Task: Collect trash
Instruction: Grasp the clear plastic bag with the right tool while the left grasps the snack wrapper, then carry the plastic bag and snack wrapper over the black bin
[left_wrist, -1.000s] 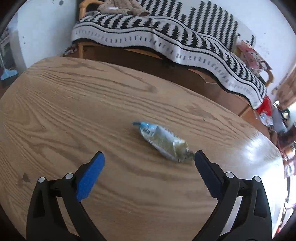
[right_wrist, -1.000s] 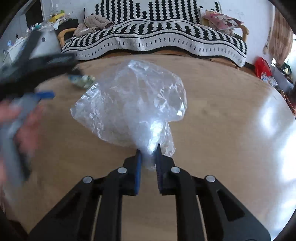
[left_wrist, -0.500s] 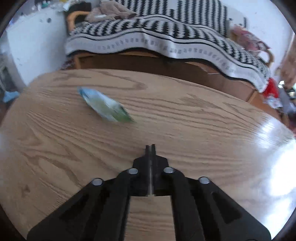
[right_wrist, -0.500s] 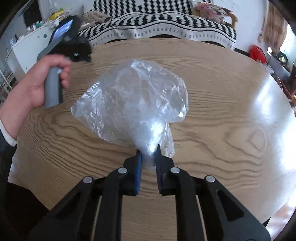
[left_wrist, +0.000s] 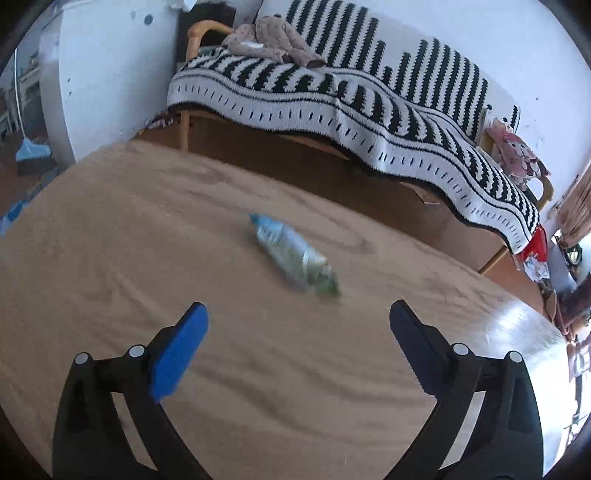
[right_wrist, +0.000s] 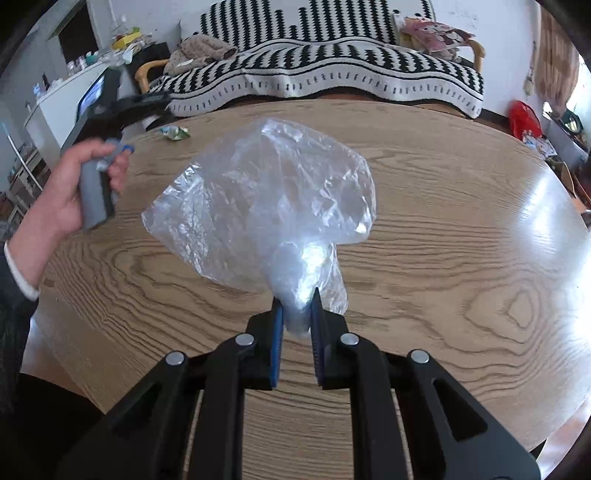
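A crumpled blue-green snack wrapper (left_wrist: 291, 254) lies on the round wooden table (left_wrist: 110, 240), blurred by motion. My left gripper (left_wrist: 298, 308) hovers just short of it; its jaws are opening and stand wide, with nothing between them. In the right wrist view the same wrapper (right_wrist: 173, 132) lies near the table's far left edge, and a person's hand (right_wrist: 74, 184) holds the left gripper's handle there. My right gripper (right_wrist: 296, 306) is shut on the bunched neck of a clear plastic bag (right_wrist: 266, 192), which billows above the table (right_wrist: 443, 258).
A sofa under a black-and-white blanket (left_wrist: 332, 92) stands beyond the table's far edge. A white cabinet (left_wrist: 103, 74) is at the left. A red bag (right_wrist: 524, 118) and clutter lie on the floor at the right.
The left gripper, shut half a second ago with the wrapper off to its left, now stands wide with the wrapper ahead. The right gripper drew back a little, still holding the bag.
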